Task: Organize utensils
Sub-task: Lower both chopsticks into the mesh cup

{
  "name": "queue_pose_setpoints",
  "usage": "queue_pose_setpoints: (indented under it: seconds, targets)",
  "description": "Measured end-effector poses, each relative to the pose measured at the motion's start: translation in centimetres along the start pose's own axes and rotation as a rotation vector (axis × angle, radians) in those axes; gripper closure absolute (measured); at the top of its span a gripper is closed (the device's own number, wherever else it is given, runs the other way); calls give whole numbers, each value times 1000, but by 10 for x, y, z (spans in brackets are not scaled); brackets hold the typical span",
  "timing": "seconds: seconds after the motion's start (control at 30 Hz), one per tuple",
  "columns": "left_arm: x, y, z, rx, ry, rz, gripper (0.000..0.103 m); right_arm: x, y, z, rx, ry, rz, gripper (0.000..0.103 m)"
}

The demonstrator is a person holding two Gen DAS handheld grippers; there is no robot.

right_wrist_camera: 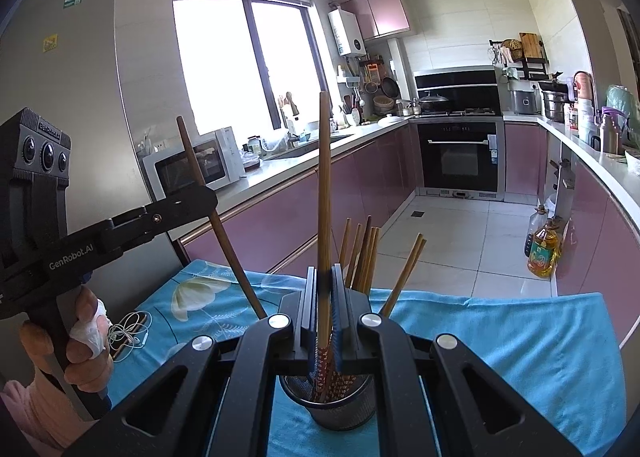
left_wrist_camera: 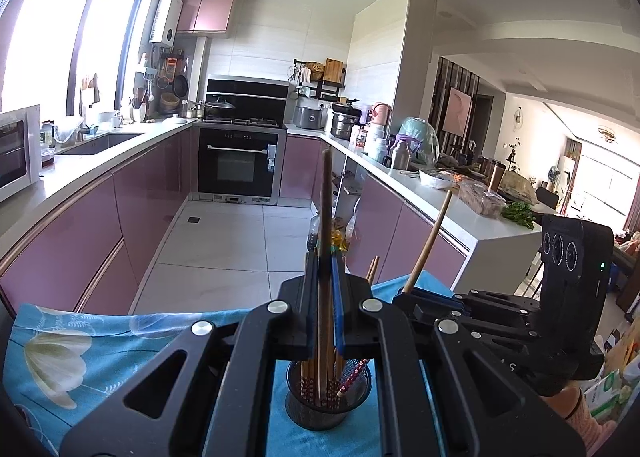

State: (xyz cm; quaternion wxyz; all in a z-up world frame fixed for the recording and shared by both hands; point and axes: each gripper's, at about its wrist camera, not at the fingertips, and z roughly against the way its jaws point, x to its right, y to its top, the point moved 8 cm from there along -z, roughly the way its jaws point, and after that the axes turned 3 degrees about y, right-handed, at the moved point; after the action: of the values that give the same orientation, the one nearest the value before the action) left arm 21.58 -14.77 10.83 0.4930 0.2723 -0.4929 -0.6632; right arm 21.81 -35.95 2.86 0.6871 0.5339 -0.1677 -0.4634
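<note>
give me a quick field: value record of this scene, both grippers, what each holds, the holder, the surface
left gripper: shut on a dark chopstick, held upright
right gripper: shut on a brown chopstick, held upright
chopstick lower ends: both reach down toward the holder; contact inside cannot be told
mesh holder: black, upright, already holds several chopsticks
surface: blue floral cloth
beside the cloth: white earphones
setting: kitchen with pink cabinets
</note>
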Motion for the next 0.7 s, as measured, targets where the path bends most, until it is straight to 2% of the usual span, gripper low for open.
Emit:
queue_pose_setpoints:
  seconds: [0.17,0.7]
  targets:
    - [-2,-8,-15,-19,3,-7,96,1,-3,-4,-11,-3,-4,97]
    - [-11,-36,-27,-67,5,1,96,5,-14,-13,-37,-7,-22,97]
